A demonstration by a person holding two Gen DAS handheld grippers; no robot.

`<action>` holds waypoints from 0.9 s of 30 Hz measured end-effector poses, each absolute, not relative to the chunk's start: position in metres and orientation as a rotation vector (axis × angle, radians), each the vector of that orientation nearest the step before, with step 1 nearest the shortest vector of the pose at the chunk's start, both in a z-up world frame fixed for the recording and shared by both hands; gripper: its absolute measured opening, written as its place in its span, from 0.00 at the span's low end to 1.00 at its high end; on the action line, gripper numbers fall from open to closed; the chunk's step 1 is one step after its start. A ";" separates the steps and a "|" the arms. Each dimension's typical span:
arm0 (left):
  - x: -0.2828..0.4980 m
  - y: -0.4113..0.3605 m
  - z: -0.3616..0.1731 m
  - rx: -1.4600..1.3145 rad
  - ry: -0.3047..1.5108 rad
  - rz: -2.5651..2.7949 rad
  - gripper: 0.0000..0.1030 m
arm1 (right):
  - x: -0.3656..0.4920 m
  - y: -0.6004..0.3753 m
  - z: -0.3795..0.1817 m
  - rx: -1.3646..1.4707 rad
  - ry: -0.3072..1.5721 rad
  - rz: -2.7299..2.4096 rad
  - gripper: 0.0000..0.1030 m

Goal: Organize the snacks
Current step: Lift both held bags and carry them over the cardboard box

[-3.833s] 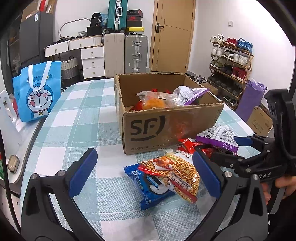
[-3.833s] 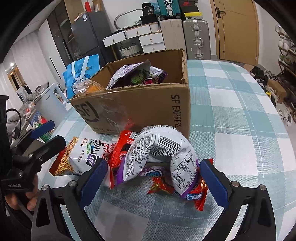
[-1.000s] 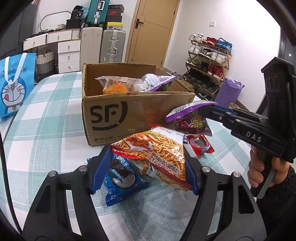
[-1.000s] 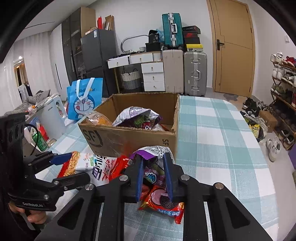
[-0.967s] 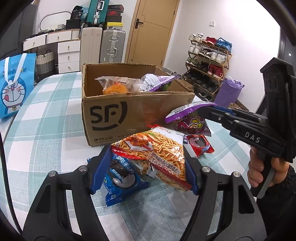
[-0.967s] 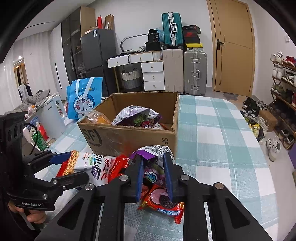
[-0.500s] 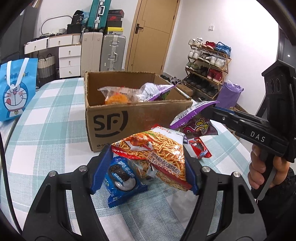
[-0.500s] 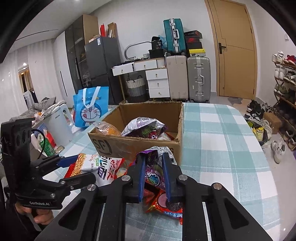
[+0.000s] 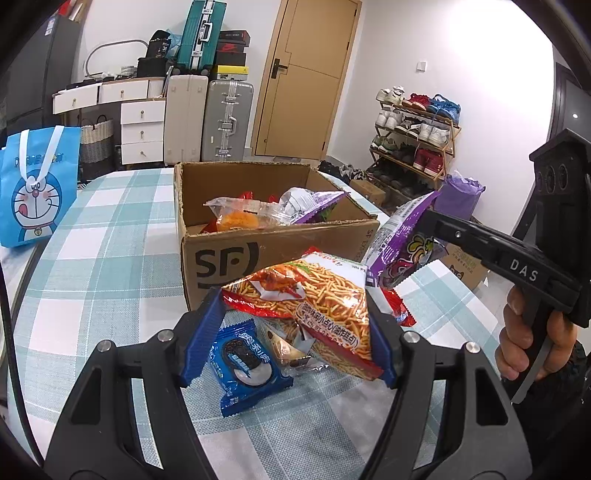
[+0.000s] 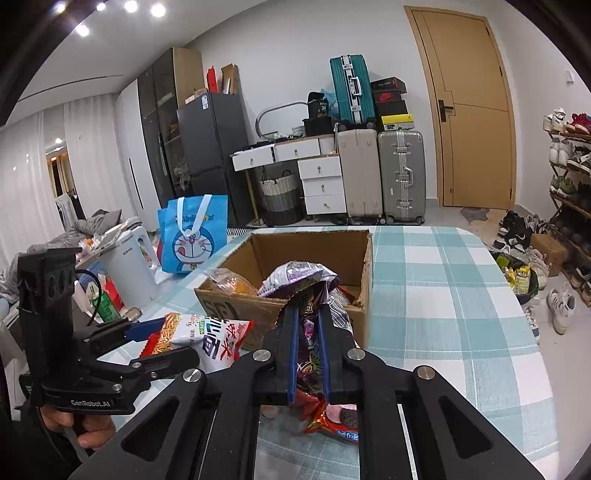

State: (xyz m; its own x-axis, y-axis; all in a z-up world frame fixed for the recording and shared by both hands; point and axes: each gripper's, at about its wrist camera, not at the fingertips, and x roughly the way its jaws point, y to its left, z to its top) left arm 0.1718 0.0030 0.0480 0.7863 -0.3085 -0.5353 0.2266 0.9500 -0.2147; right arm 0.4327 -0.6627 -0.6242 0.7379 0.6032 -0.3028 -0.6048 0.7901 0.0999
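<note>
Both packs now raised off the checked table (image 9: 110,280) vs. a sec ago. Stick-snack bag (image 9: 314,295) clamped mid-frame by half-open left gripper (image 9: 288,338); purple snack bag (image 10: 308,332) pinched at centre by right gripper (image 10: 308,354), nearly shut, before SF box (image 9: 258,243).

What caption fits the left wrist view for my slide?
Left gripper holds a shrimp-stick snack bag; right gripper lifts a purple snack bag beside the SF cardboard box.

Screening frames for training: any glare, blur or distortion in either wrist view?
Left wrist view: sharp, evenly lit, strong fisheye bending with dark corner vignette; mild sheen on the orange noodle-snack bag. Right wrist view: ceiling spotlights flare at the top left, walls curve, the brown cardboard box stays crisp.
</note>
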 end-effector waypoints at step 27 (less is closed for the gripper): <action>0.160 0.027 0.113 -0.184 0.472 -0.199 0.66 | 0.425 -0.656 -0.575 0.061 0.196 0.707 0.09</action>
